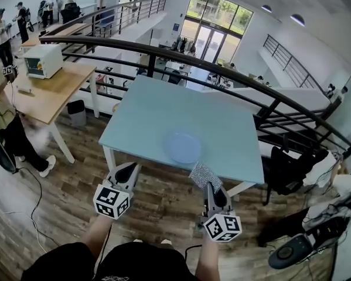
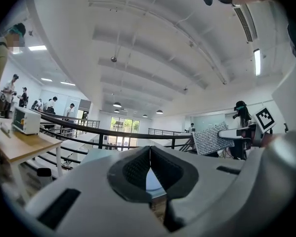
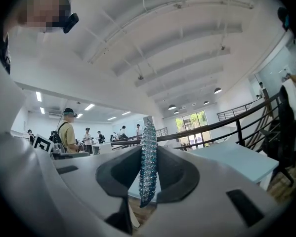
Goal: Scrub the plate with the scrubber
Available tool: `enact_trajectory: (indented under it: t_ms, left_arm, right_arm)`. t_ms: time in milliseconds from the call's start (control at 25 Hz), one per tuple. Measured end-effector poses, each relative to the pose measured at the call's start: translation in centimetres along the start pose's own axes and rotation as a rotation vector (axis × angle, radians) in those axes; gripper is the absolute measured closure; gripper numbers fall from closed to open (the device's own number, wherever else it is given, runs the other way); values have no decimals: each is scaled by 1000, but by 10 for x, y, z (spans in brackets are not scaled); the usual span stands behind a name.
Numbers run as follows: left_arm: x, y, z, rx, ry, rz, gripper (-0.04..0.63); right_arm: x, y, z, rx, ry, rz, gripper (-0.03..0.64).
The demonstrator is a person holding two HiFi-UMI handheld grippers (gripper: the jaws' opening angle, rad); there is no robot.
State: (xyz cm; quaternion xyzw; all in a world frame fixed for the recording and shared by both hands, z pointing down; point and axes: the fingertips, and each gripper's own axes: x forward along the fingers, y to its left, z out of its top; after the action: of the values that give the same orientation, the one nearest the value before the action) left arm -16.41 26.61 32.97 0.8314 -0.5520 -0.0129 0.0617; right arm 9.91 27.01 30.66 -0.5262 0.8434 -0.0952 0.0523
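The plate [image 1: 183, 147], pale blue and round, lies flat on the light blue table [image 1: 163, 110], close to the table's near edge and a little right of its middle. Nothing touches it.

The scrubber [image 1: 205, 175] is a flat pad with a silvery, glittering weave. The right gripper [image 1: 210, 187] has its jaws clamped on the pad's near part, so that the rest sticks out ahead of the jaws and hangs over the table's near edge, just to the near right of the plate and apart from it. In the right gripper view the scrubber [image 3: 148, 162] stands edge-on and upright between the two dark pads, which press on it from both sides.

The left gripper [image 1: 129, 168] is held level at the near left of the table, short of its edge and well apart from the plate. In the left gripper view its jaws are pressed together at the tips with nothing between them [image 2: 149, 154], and the scrubber [image 2: 208, 138] shows off to the right.

To the far left stands a wooden table [image 1: 52, 95] with a white oven [image 1: 43, 60] on it. A dark railing [image 1: 181, 54] curves behind the blue table.
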Motion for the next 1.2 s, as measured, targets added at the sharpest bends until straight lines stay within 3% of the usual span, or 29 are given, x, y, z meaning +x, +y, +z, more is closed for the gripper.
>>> enact_trajectory:
  t_ms: [200, 600, 1200]
  left_arm:
    - [7, 9, -3, -12, 2, -8, 584]
    - [48, 21, -1, -6, 11, 24, 584]
    - [172, 34, 7, 18, 44, 109, 584]
  right_arm:
    - [10, 0, 5, -10, -5, -9, 532]
    - [75, -19, -3, 8, 20, 72, 532]
    - [197, -100, 17, 23, 45, 184, 532]
